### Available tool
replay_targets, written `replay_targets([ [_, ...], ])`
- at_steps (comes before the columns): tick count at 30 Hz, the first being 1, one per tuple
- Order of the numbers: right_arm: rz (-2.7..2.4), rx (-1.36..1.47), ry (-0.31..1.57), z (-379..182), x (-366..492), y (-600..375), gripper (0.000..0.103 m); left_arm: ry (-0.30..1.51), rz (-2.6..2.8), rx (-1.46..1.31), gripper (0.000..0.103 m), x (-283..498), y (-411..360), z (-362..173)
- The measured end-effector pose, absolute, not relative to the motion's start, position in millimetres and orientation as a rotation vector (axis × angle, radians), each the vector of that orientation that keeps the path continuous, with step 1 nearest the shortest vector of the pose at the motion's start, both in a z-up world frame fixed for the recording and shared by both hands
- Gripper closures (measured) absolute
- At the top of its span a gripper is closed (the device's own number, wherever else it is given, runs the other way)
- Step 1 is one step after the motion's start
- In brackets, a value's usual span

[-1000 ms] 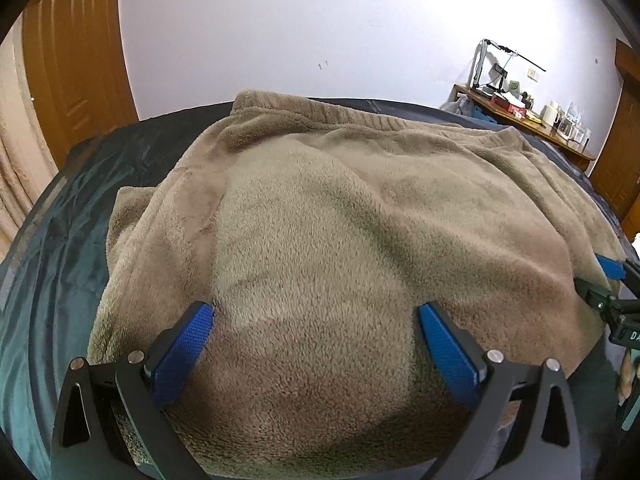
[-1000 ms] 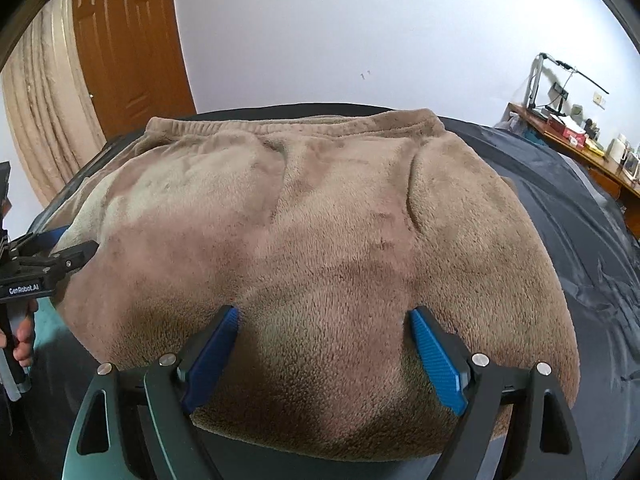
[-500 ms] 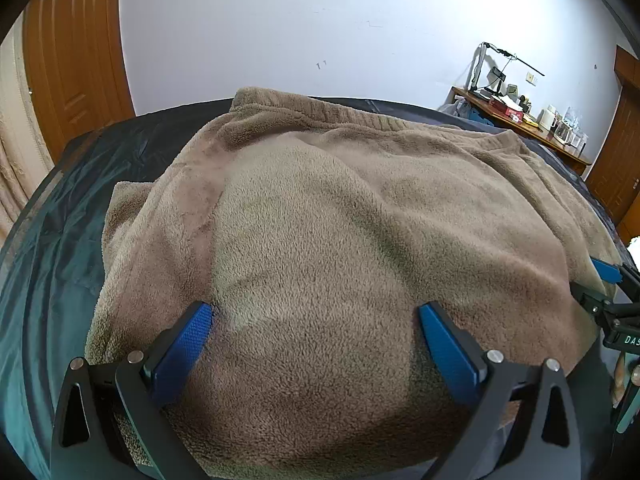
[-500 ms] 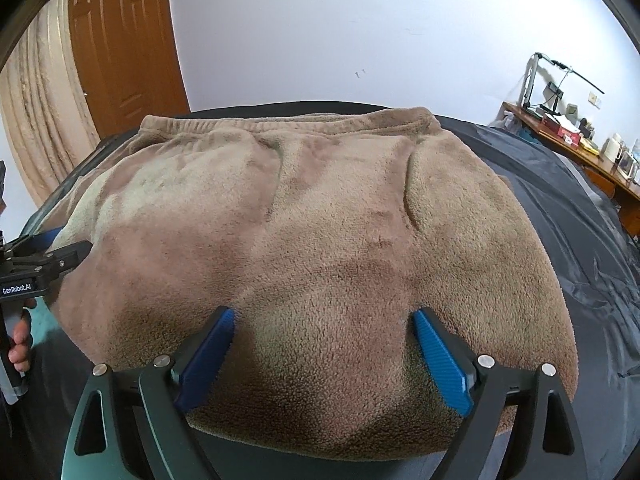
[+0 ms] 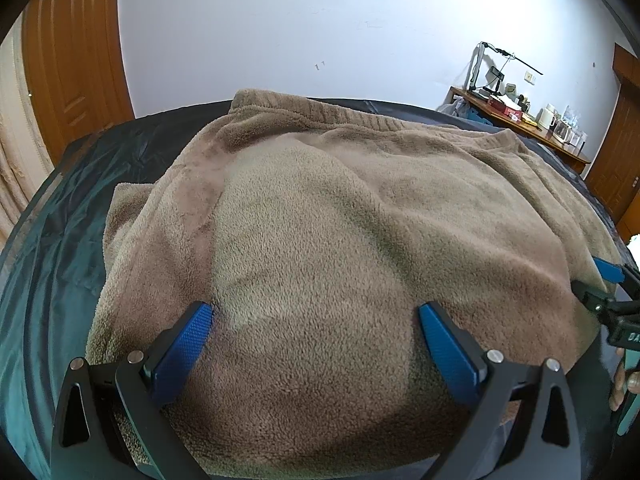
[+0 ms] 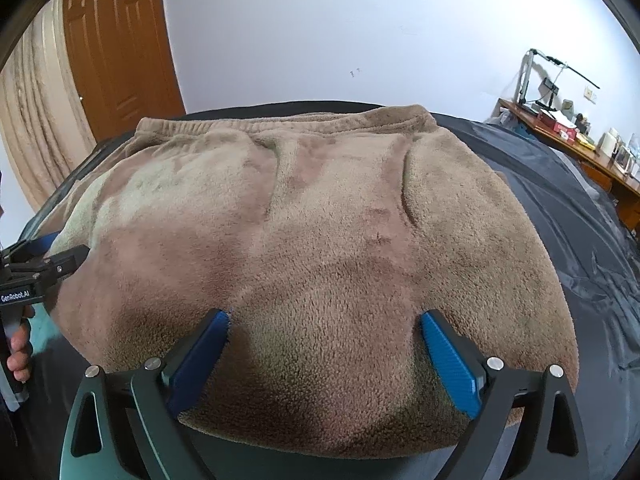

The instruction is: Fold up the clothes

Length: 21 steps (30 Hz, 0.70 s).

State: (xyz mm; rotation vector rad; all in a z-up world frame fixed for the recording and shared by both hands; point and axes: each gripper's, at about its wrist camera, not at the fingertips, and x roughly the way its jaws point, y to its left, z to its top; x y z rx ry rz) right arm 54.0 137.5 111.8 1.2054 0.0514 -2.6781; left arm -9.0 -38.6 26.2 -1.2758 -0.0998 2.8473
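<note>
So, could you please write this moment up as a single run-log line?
stage: fold clothes | garment: brown fleece garment flat on dark sheet | left gripper: open over near edge | right gripper: jaws opening, nothing pinched

This looks like a bedroom in a home. Straight ahead of the left gripper (image 5: 314, 312) a wide bed covered in a dark, glossy teal-black sheet (image 5: 52, 248) fills most of the view, with a fluffy tan fleece garment (image 5: 340, 220) spread over it. Beyond the bed rises a plain white painted wall (image 5: 300, 20). Far to the left stands a panelled orange-brown wooden door (image 6: 116, 52), with a beige pleated curtain (image 6: 36, 120) beside it. Far to the right a long wooden surface (image 6: 560, 136) carries a thin black desk lamp (image 6: 560, 64), a red box and what may be a white kettle, too small to be sure.
</note>
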Motion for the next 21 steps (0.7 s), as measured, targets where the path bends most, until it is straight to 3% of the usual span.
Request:
replay_targets([
  [13, -2.745, 1.132, -0.625, 135, 103, 265, 0.005, -0.102, 2.868, -1.273, 0.001, -5, -37, 28],
  [21, -2.647, 1.186, -0.865, 110, 113, 291, 0.005, -0.085, 3.020, -1.208, 0.000, 6, -46, 41],
])
